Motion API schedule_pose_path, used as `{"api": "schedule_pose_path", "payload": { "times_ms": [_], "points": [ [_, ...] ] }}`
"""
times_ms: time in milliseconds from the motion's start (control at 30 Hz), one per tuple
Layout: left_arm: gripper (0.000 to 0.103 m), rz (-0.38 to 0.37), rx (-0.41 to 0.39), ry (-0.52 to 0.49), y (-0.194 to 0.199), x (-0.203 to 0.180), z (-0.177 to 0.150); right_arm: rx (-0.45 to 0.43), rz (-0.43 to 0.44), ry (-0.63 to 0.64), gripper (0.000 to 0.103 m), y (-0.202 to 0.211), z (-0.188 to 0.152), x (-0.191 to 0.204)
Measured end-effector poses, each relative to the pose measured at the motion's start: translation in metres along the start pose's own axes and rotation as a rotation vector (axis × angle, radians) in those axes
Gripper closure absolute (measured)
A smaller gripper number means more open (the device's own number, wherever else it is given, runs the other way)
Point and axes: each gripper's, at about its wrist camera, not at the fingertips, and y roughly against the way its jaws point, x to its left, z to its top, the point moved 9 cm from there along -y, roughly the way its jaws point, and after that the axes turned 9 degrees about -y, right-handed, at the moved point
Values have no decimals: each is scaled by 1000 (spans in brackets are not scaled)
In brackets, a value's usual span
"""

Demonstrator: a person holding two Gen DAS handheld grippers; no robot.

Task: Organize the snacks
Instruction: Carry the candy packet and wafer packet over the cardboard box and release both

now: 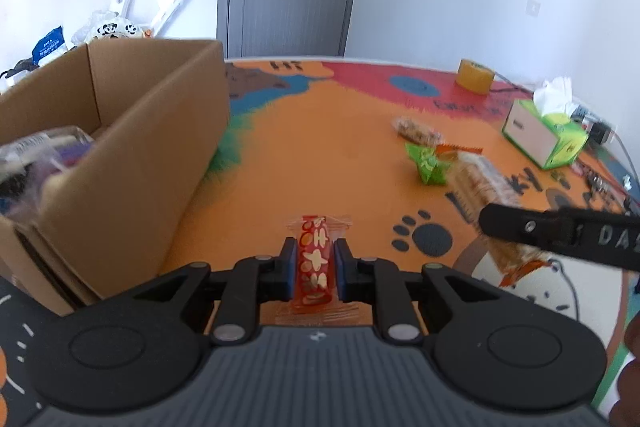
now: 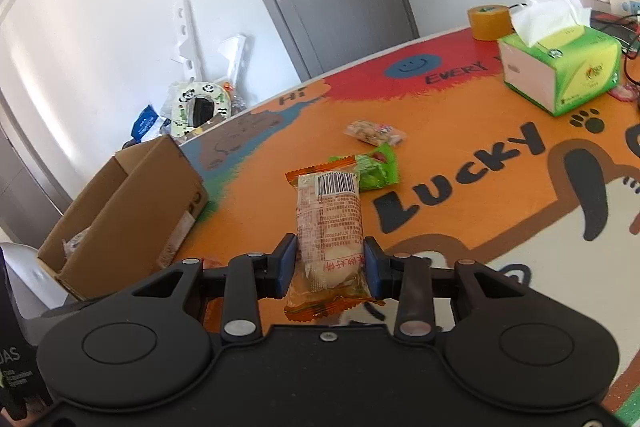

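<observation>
Fingers of left gripper (image 1: 314, 259) clamped on a red snack packet (image 1: 314, 261), just right of the cardboard box (image 1: 132, 155). Right gripper (image 2: 330, 265) pinches an orange-edged pastry pack (image 2: 328, 223), farther right of the box above the table (image 1: 320, 147); green packet (image 2: 374, 167) and nut packet (image 2: 374, 133) lie beyond.

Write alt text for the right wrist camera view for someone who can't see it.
The right gripper holds a long orange-edged snack packet, jaws closed on it above an orange cartoon tablecloth. Beyond lie a green snack packet and a clear nut packet; an open cardboard box sits left, a green tissue box right.
</observation>
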Motion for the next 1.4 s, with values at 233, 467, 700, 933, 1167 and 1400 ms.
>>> {"api": "schedule_pose_path", "payload": {
  "times_ms": [233,467,700,933,1167,1400],
  "points": [
    [85,0,-65,25,23,11,24,-15,33,13,67,4,7,21],
    [85,-1,-113,58,41,31,44,-32,74,33,67,3,15,47],
    [86,25,-158,80,56,54,60,-29,112,52,67,-5,21,72],
    [86,54,-165,114,55,82,63,-22,136,79,67,-14,20,96],
    [86,81,-162,150,52,111,64,-7,155,104,67,-27,19,119],
    [86,93,-144,181,41,133,68,0,166,130,67,-34,18,139]
  ]
}}
